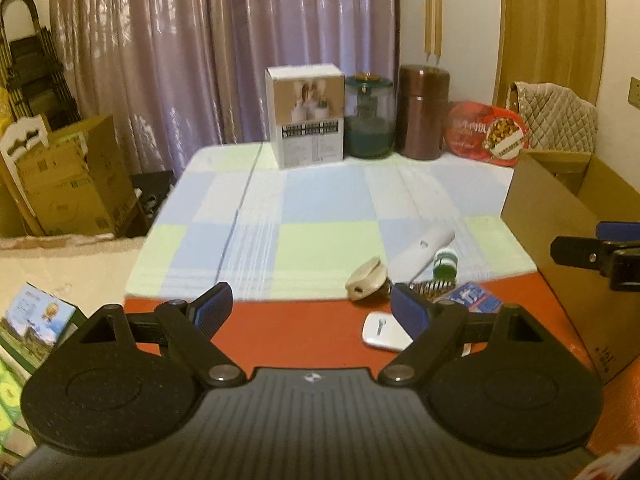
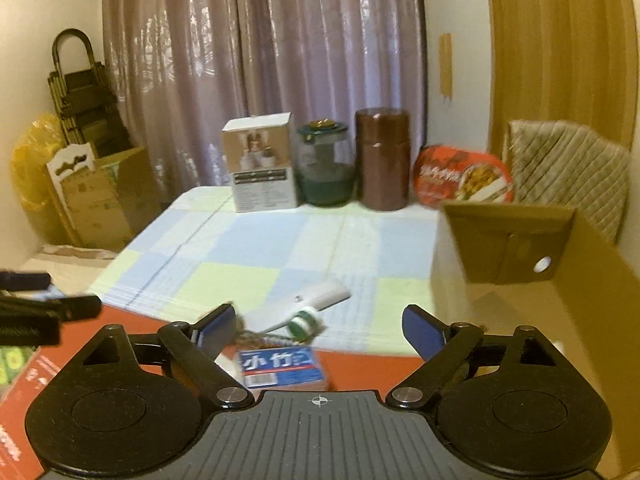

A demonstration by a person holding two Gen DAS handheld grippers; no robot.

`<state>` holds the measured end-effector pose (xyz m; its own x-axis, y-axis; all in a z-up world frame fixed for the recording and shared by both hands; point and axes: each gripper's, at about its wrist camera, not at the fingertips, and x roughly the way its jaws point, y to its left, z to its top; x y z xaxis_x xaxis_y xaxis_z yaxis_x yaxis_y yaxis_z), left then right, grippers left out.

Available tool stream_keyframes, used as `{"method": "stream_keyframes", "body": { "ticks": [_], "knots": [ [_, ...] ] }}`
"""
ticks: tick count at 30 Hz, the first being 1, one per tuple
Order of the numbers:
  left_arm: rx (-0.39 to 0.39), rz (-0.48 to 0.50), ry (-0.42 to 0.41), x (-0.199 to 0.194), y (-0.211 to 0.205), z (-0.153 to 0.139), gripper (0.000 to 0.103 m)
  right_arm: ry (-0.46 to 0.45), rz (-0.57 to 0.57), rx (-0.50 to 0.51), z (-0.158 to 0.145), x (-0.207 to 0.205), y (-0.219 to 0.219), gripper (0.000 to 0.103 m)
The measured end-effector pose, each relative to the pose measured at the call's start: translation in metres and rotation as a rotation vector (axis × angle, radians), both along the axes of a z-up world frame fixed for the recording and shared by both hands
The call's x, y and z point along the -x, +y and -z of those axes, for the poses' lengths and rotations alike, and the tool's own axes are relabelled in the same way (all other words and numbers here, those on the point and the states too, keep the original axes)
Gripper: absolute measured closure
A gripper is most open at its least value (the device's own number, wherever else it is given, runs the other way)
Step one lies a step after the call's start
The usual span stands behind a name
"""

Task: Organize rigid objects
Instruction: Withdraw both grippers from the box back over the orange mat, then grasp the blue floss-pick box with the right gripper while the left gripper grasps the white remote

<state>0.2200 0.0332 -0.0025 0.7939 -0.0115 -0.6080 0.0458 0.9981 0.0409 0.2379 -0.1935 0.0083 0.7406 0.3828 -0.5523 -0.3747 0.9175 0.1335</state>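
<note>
Left wrist view: the left claw (image 1: 310, 312) stood spread and empty over the red desk (image 1: 288, 328); small clutter, a white flat oval gadget (image 1: 384, 334) included, lay beside the open brown cardboard box (image 1: 560, 216), likely its destination. Right wrist view: the right claw (image 2: 320, 326) gaped empty above a blue printed packet (image 2: 280, 366); the box stood just right.

Warm, dim indoor light tints both views yellowish, and daylight glows in patches through the curtain (image 1: 224, 48). Fisheye bending curves the edges, with dark corners. Motion blur smears the right wrist view most.
</note>
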Motion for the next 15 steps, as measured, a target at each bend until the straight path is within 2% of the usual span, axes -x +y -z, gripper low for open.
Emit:
{"method": "stream_keyframes", "body": {
  "ticks": [6, 10, 15],
  "knots": [
    [0.045, 0.076, 0.034, -0.011, 0.010, 0.031, 0.020, 0.067, -0.113, 0.004, 0.021, -0.009, 0.014, 0.010],
    [0.116, 0.095, 0.074, -0.026, 0.015, 0.046, 0.020, 0.113, -0.159, 0.013, 0.041, -0.022, 0.026, 0.008],
    [0.113, 0.093, 0.114, -0.045, 0.019, 0.057, 0.018, 0.195, -0.171, 0.040, 0.072, -0.047, 0.032, 0.008]
  ]
}}
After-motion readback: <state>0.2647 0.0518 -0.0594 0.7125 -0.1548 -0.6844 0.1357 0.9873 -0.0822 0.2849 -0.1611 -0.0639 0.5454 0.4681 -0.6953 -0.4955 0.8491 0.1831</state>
